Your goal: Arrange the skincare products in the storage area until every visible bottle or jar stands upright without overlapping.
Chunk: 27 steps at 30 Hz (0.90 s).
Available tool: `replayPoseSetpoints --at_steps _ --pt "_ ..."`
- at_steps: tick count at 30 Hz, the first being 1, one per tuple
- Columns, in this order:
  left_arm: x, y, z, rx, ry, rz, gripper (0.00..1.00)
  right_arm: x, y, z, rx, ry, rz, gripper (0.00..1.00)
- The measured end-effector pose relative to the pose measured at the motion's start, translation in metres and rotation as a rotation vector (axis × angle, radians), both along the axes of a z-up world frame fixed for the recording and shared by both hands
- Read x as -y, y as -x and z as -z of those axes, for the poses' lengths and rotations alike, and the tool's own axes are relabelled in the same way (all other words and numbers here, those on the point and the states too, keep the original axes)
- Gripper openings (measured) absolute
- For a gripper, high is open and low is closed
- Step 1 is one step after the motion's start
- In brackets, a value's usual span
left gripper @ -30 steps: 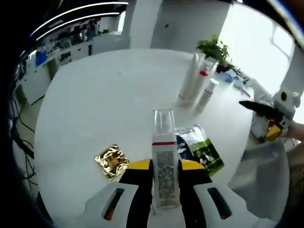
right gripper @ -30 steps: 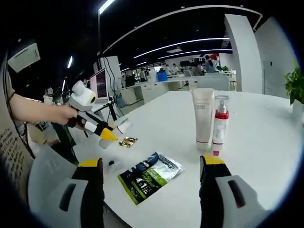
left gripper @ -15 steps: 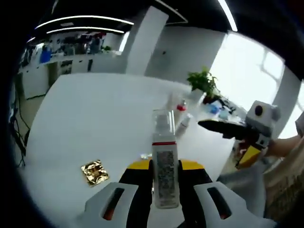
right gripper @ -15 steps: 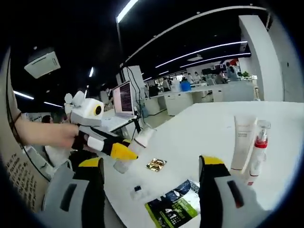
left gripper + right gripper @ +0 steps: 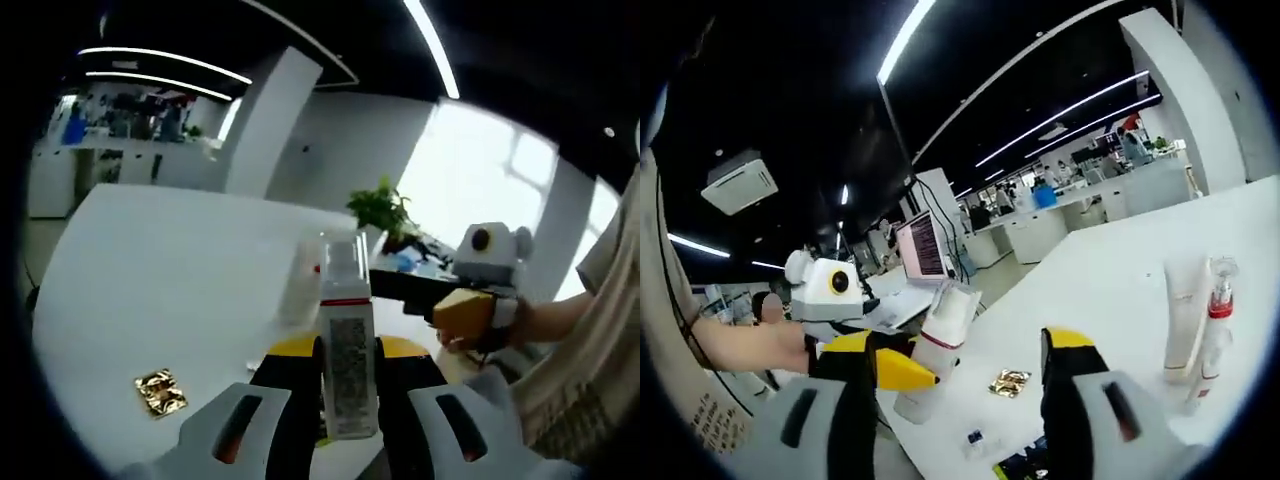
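My left gripper (image 5: 348,400) is clamped on a clear-capped bottle (image 5: 347,340), jaws pinching its labelled body low down and carrying it off the white table (image 5: 150,260); in the right gripper view the same bottle (image 5: 935,350) sits tilted in yellow jaw tips above the table's near edge. To its left on the table lies a gold sachet (image 5: 160,392), well apart from everything else. Just past the held bottle's cap stands a white tube (image 5: 298,285), and a potted plant (image 5: 385,210) sits farther back. At right, my right gripper (image 5: 455,300) comes into view in a hand, while its own view shows its jaws (image 5: 960,400) spread wide with nothing between them. There the tube (image 5: 1185,320) and a red-collared pump bottle (image 5: 1215,315) stand upright just beside each other; I cannot tell whether they touch. I judge the held bottle to be light, rigid plastic with a slick glossy label, top-heavy under its tall cap, so a grip around the mid-body is safer than one at the cap, which could pull off. It needs a level, gentle set-down beside the standing pair, clear of both.
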<state>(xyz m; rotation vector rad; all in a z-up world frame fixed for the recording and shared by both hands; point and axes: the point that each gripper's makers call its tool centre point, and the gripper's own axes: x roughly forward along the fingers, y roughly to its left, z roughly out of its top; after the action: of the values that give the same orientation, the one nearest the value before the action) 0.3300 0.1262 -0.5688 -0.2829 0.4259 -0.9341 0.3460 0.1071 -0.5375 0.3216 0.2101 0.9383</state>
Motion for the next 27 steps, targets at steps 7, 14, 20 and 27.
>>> replayPoseSetpoints --at_steps 7,14,20,27 --pt "0.009 0.006 -0.011 0.047 0.037 0.049 0.16 -0.004 -0.001 -0.019 0.012 -0.044 -0.033 0.49" --pt "0.014 0.009 -0.021 0.056 0.100 0.073 0.16 -0.003 -0.001 -0.028 0.018 -0.066 -0.051 0.35" --pt "0.018 0.013 -0.027 0.059 0.126 0.102 0.16 -0.002 0.000 -0.033 0.006 -0.100 -0.068 0.31" --pt "0.024 0.017 -0.033 0.044 0.172 0.143 0.16 -0.004 0.007 -0.042 0.000 -0.142 -0.122 0.23"
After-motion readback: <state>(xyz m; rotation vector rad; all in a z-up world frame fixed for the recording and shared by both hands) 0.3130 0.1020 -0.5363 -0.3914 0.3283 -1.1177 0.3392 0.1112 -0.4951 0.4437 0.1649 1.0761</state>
